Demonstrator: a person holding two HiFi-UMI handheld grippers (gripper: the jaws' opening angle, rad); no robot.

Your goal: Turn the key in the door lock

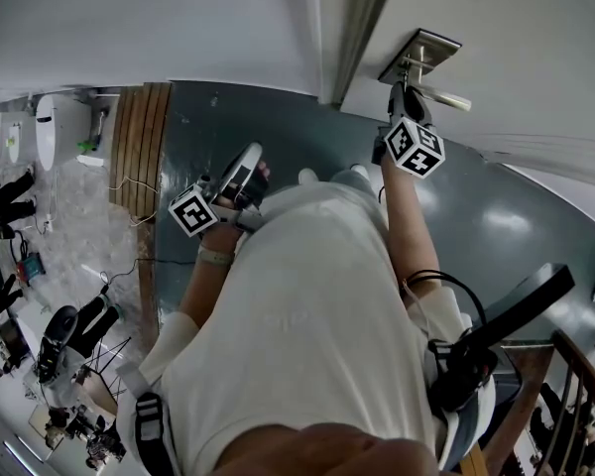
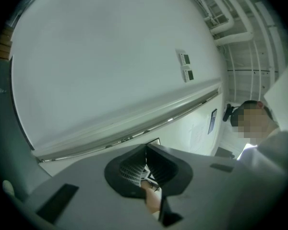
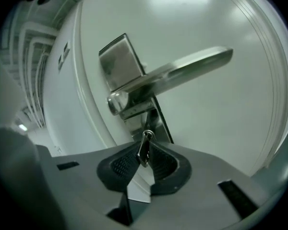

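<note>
Right gripper [image 1: 407, 92] pinches the key [image 3: 144, 151] under the door handle [image 3: 182, 71] — arm [image 1: 402, 228] stretched out. Left gripper [image 2: 146, 151], jaws together, held near the body [image 1: 307, 315].

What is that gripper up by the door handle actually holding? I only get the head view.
Observer: The right gripper is shut on a small metal key, just below the lever handle.
Operator: And the other one, lower down?
Observer: The left gripper is shut with nothing between its jaws, and it faces a white wall.
</note>
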